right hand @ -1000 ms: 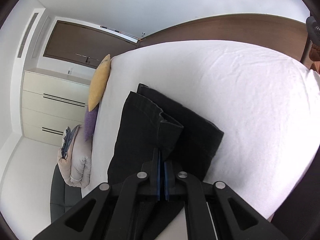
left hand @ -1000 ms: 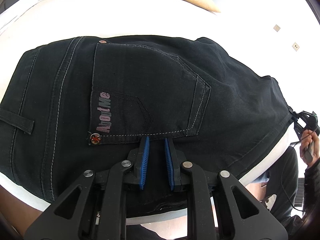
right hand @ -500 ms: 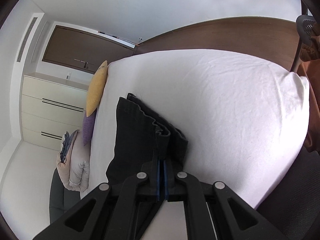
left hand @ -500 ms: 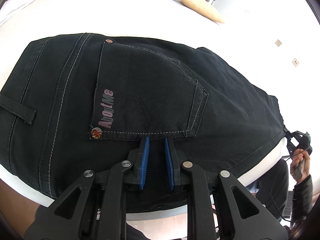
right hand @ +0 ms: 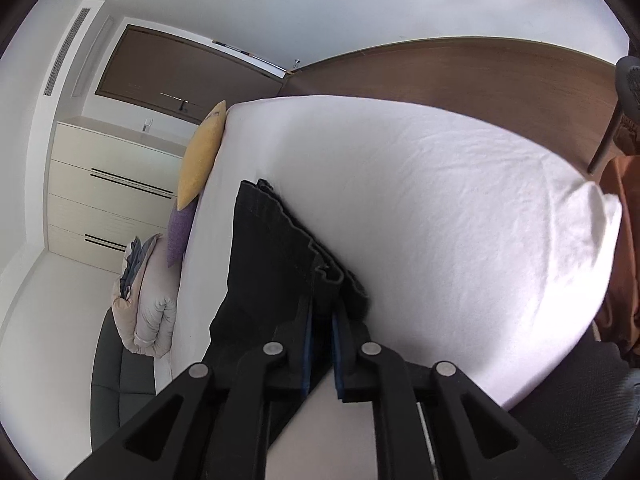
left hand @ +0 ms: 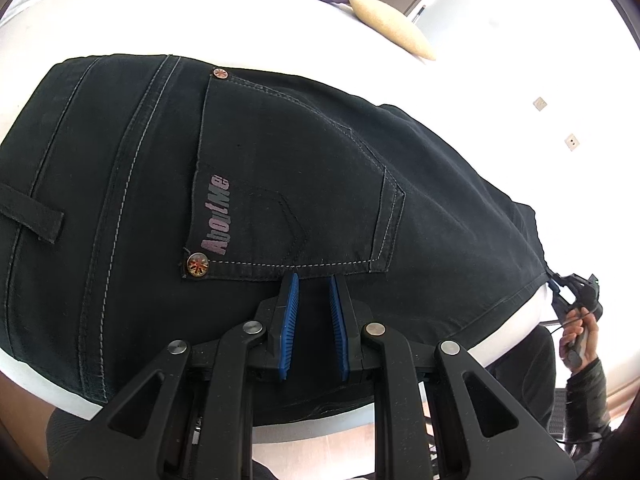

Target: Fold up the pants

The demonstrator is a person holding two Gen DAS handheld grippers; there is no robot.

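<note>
Black pants (left hand: 280, 152) lie flat on the white bed (left hand: 460, 80), back pocket up. My left gripper (left hand: 313, 278) sits at their near edge just below the pocket, its blue pads close together with dark cloth between them. At the far right a hand (left hand: 576, 332) holds my right gripper (left hand: 560, 286) at the leg ends. In the right wrist view the pants (right hand: 272, 256) run away as a narrow strip with rippled hems. The right gripper (right hand: 321, 306) has its jaws opening, and the hem cloth lies loose between the parted pads.
A yellow pillow (right hand: 200, 160) and a purple pillow (right hand: 180, 232) lie along the bed's far side, with a rolled duvet (right hand: 144, 312) beyond. Cream drawers (right hand: 108, 188) and a wooden panel (right hand: 460, 76) stand behind. The white sheet (right hand: 440, 200) stretches to the right of the pants.
The right gripper's pads were pressed together on the hems and have now parted. The leg ends have bunched closer to it. The left gripper stays put against the pocket while the bed behind shifts.
</note>
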